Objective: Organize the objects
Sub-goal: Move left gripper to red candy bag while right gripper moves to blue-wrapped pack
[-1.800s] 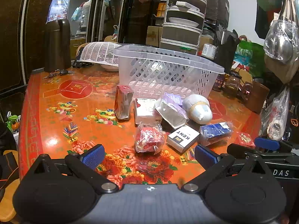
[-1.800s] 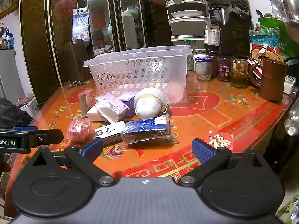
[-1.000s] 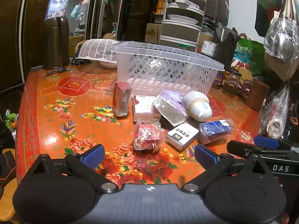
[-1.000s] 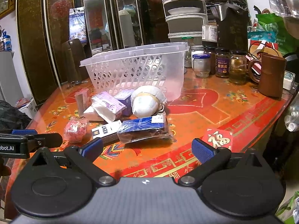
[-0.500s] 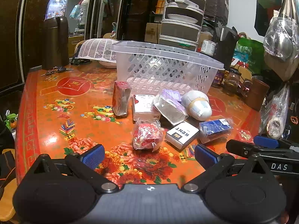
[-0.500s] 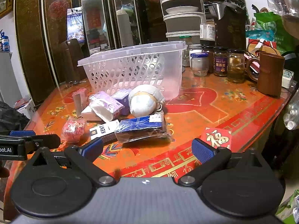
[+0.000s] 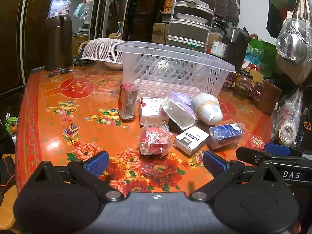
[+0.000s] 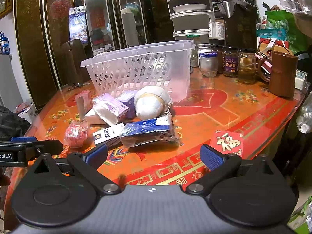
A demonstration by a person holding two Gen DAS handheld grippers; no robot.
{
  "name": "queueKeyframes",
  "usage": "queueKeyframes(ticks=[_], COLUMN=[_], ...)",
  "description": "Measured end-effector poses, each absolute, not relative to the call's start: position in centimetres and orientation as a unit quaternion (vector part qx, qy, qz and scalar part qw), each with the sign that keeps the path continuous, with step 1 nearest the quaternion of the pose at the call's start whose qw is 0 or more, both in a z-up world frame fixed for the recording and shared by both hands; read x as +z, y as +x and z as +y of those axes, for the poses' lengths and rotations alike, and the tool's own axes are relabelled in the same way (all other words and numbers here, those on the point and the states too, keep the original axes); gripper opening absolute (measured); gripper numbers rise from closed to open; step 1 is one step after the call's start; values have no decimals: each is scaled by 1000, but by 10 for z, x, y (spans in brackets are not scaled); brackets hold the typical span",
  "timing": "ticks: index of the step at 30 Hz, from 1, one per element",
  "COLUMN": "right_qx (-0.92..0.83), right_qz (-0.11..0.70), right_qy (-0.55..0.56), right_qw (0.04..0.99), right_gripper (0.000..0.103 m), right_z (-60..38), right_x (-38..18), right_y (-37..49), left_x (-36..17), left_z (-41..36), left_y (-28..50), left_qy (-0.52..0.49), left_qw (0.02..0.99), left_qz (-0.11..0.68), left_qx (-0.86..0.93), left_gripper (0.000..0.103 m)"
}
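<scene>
— Jaws of the left gripper (image 7: 156, 160) stand wide apart and hold nothing; the jaws of the right gripper (image 8: 154, 157) are the same, wide and with nothing between them.

— Where are the things to organize?

— Just ahead of both jaws, in one tight pile on the counter (image 7: 58, 117). The red candy bag (image 7: 155, 140) is nearest to the left jaws, the KENT box (image 7: 191, 139) beside it. The blue wrapped pack (image 8: 148, 131) lies just ahead of the right jaws. Behind the pile stands the white basket (image 7: 175, 72), seemingly with nothing in it yet.

— What can go wrong?

— I think the wrapped pack has loose, slippery plastic, so the jaws may pinch only the film and it slides out. Also the things touch each other; a grasp on one may push the KENT box or roll the round white bundle (image 8: 151, 102).

— And the pose?

— Both grippers are low at the near edge of the counter, pointing forward, side by side, each visible to the other's camera.
</scene>
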State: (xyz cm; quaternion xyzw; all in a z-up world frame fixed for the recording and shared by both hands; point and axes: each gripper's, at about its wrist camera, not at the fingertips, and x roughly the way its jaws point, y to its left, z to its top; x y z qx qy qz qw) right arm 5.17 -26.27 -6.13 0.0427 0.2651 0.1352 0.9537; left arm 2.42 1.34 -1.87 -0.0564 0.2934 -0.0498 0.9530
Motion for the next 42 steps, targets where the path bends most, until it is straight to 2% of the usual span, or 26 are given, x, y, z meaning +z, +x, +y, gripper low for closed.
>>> queueKeyframes(ticks=[30, 42], right_qx=[132, 140], right_qz=[272, 270], right_qy=[48, 28], right_qw=[952, 952], right_gripper=[103, 103], right_z=[-265, -254], right_x=[-72, -78], right_y=[69, 81], left_x=[-33, -36], left_z=[28, 18], left_y=[44, 62], left_qy=[-66, -25], left_qw=[945, 948], left_qz=[316, 314], left_qx=[-46, -53], left_gripper=[100, 98])
